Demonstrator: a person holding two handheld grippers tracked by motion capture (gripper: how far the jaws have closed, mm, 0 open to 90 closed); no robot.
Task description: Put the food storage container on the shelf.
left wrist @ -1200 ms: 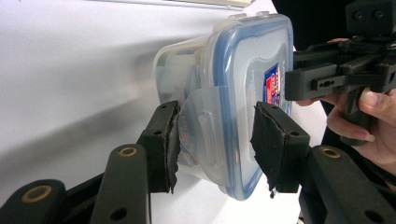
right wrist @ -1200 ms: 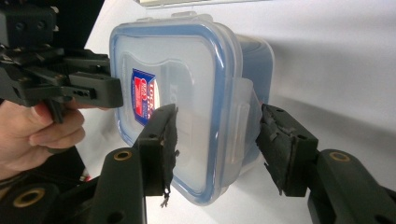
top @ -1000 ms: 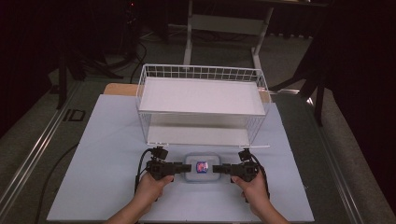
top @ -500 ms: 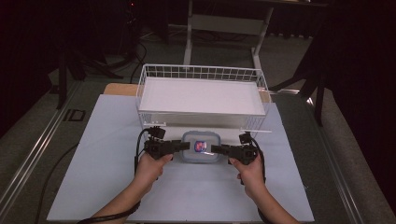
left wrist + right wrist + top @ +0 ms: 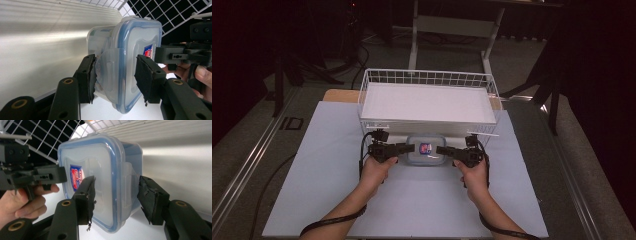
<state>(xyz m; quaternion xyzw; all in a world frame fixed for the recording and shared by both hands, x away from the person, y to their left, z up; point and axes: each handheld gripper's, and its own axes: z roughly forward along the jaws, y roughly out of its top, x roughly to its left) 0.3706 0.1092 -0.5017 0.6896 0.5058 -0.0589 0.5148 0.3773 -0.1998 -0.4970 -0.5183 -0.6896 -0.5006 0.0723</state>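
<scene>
Container (image 5: 426,149), clip-lid, plastic: you have it clamped at opposite ends by left hand-held gripper (image 5: 408,148) and right hand-held gripper (image 5: 441,149), lifted at wire basket's (image 5: 428,77) lower shelf, placement outstanding.

white wire basket (image 5: 427,79), pale table mat (image 5: 327,165), dark floor (image 5: 257,135)

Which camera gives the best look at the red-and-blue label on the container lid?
The right gripper view: the label sits whole and near on the container lid. In the left gripper view the label is partly hidden behind the right gripper. The high view shows the label as a tiny patch.
</scene>
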